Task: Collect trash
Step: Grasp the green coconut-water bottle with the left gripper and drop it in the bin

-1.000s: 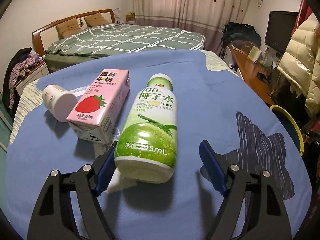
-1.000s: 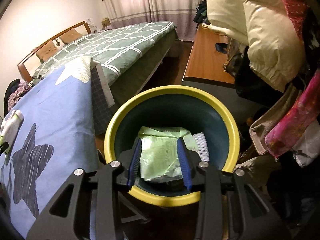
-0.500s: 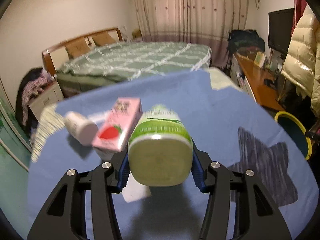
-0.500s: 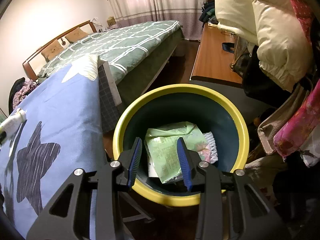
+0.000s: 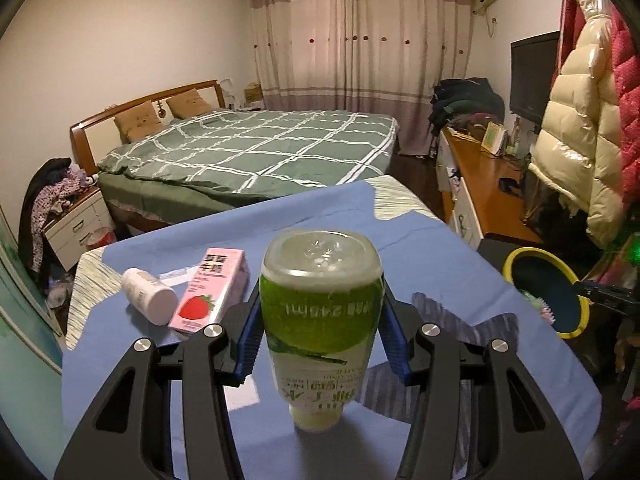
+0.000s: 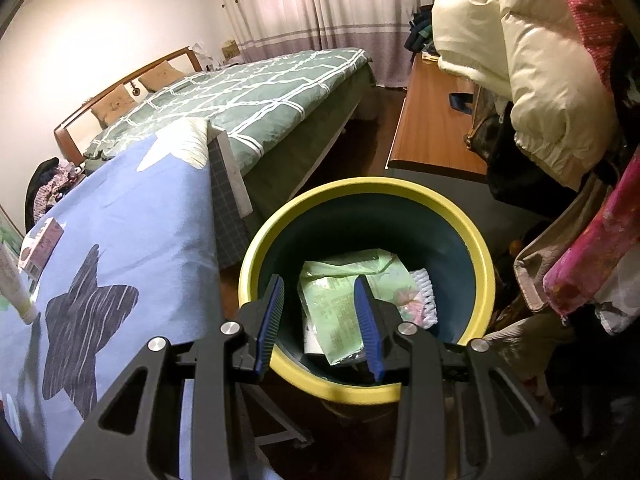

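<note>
Left claw (image 5: pixel 320 330) clamped on a load, right claw (image 6: pixel 319 318) parted, empty

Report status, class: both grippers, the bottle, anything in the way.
Left gripper shut on coconut water bottle, lifted cap-down. Right gripper open, empty, above yellow bin. Nothing blocking visible.

Home bedroom: bed (image 5: pixel 256 152), curtains (image 5: pixel 360 36).

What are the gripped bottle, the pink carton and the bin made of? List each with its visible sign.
Coconut water bottle: apparently clear plastic; translucent moulded base, glossy green printed sleeve.
Strawberry milk carton: likely coated paperboard; sharp folded edges, flat printed faces.
Trash bin: seemingly moulded plastic; smooth yellow rim, matte dark teal inside.
The left gripper holds the bottle; the right gripper is empty.
</note>
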